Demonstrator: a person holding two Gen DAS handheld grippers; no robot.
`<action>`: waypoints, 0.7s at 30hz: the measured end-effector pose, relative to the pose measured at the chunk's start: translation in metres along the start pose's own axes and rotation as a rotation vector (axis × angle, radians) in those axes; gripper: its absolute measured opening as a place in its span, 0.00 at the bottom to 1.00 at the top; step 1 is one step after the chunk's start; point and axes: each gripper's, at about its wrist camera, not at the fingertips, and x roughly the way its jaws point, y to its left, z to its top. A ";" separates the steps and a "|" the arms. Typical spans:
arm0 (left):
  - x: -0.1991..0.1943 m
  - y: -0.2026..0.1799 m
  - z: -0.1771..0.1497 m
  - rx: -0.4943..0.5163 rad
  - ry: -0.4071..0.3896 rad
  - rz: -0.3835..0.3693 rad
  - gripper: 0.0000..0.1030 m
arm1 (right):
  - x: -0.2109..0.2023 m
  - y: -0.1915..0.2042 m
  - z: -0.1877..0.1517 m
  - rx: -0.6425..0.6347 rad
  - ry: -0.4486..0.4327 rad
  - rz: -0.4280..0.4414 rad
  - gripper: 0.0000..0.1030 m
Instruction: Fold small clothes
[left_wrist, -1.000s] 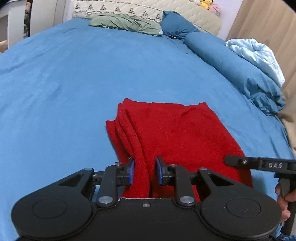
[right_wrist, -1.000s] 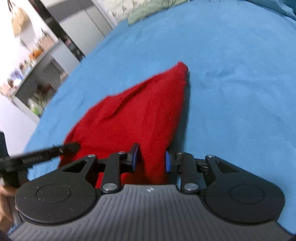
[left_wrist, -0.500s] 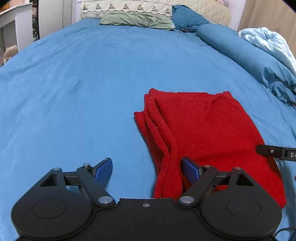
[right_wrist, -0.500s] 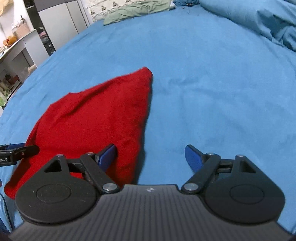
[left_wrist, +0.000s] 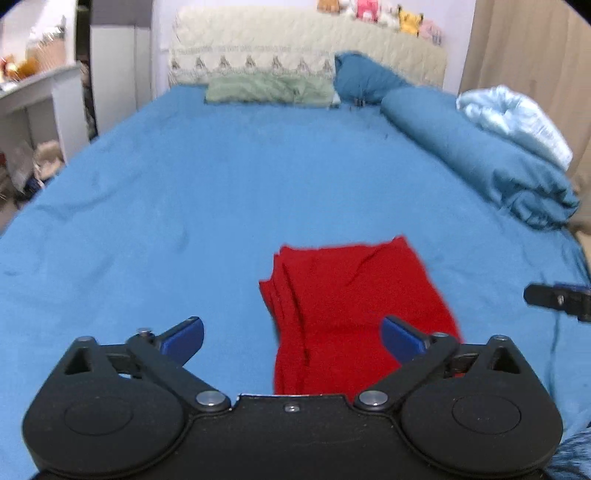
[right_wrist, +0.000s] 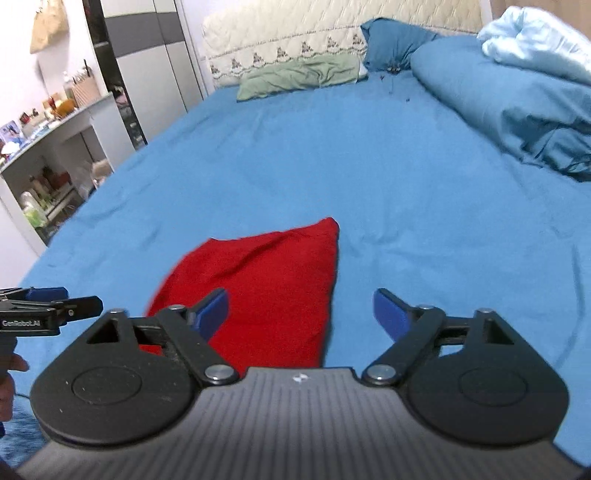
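Left wrist view: left gripper (left_wrist: 291, 338) with jaws spread wide, blue pads (left_wrist: 184, 334) clear of everything, gripping nothing. Hovering over the near end of a folded red garment (left_wrist: 354, 295), its layered left edge showing as stacked ridges between the fingers. Lying flat on the blue bed sheet (left_wrist: 184, 206), toward the near edge of the bed and a little right of centre. Slightly blurred. Tip of the right gripper (left_wrist: 557, 297) poking in at the far right, apart from the cloth.

Right wrist view: right gripper (right_wrist: 301, 310) likewise spread wide and empty. Left pad (right_wrist: 212, 308) over the red garment (right_wrist: 266, 291), right pad over bare sheet (right_wrist: 406, 184). Cloth seen as a tapering red shape with one corner pointing toward the head of the bed, surface lightly wrinkled.

Wide stretch of bare blue sheet beyond and to both sides of the garment. Green pillow (right_wrist: 299, 75) and dark blue pillow (right_wrist: 391, 40) at the head of the bed, against a cream quilted headboard (left_wrist: 306, 48). Rolled blue duvet (left_wrist: 480, 158) along the bed's right edge, pale blue blanket (left_wrist: 517, 118) on top. White shelf unit (right_wrist: 55, 147) off the bed's left side.
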 end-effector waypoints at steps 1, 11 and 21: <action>-0.014 -0.003 0.000 -0.005 -0.006 0.005 1.00 | -0.013 0.005 -0.001 -0.006 -0.010 -0.015 1.00; -0.097 -0.032 -0.044 0.020 -0.008 0.095 1.00 | -0.091 0.041 -0.043 -0.055 0.048 -0.138 1.00; -0.112 -0.038 -0.077 0.035 -0.001 0.093 1.00 | -0.115 0.047 -0.088 -0.034 0.104 -0.164 1.00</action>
